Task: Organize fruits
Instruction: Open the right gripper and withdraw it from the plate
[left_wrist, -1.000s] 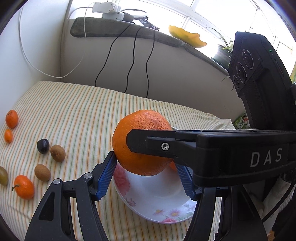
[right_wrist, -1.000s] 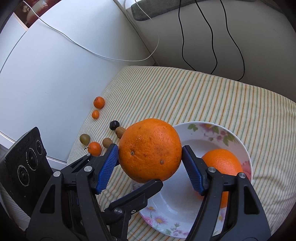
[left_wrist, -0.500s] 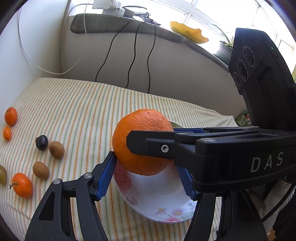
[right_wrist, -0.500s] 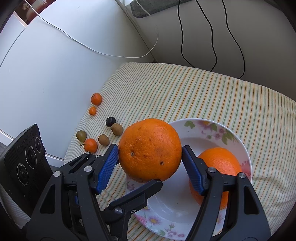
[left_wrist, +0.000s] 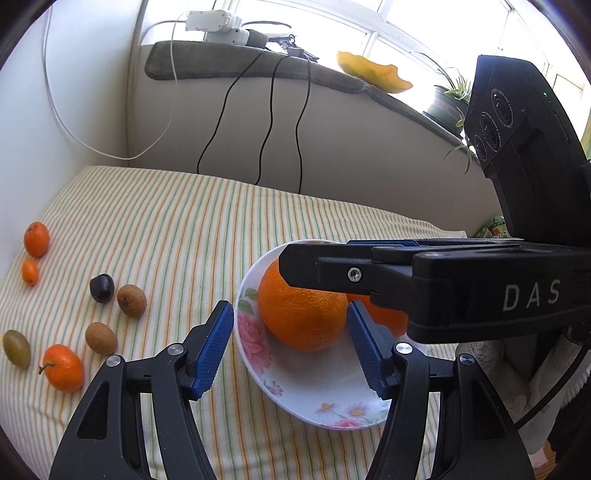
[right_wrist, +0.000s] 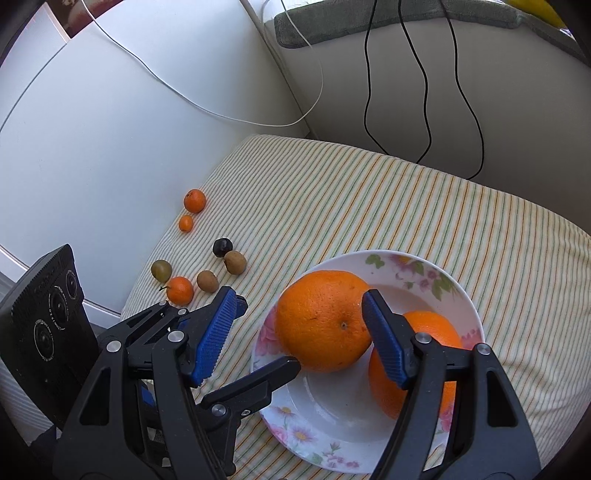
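Observation:
A large orange (left_wrist: 301, 314) (right_wrist: 323, 321) lies in the flowered white plate (left_wrist: 314, 398) (right_wrist: 325, 432), beside a second orange (right_wrist: 424, 354) (left_wrist: 384, 317). My left gripper (left_wrist: 290, 345) is open, its blue pads either side of the large orange and apart from it. My right gripper (right_wrist: 301, 339) is open above the plate, also clear of the orange. The right gripper's black body crosses the left wrist view over the plate.
Small fruits lie on the striped cloth (left_wrist: 177, 229) to the left: two mandarins (left_wrist: 36, 239) (left_wrist: 62, 367), a kumquat (left_wrist: 29, 271), a dark plum (left_wrist: 101, 288), two kiwis (left_wrist: 131, 300), a green fruit (left_wrist: 16, 349). Walls and hanging cables stand behind.
Both grippers held the large orange above the plate. They have opened, and the orange now rests in the plate beside the other one.

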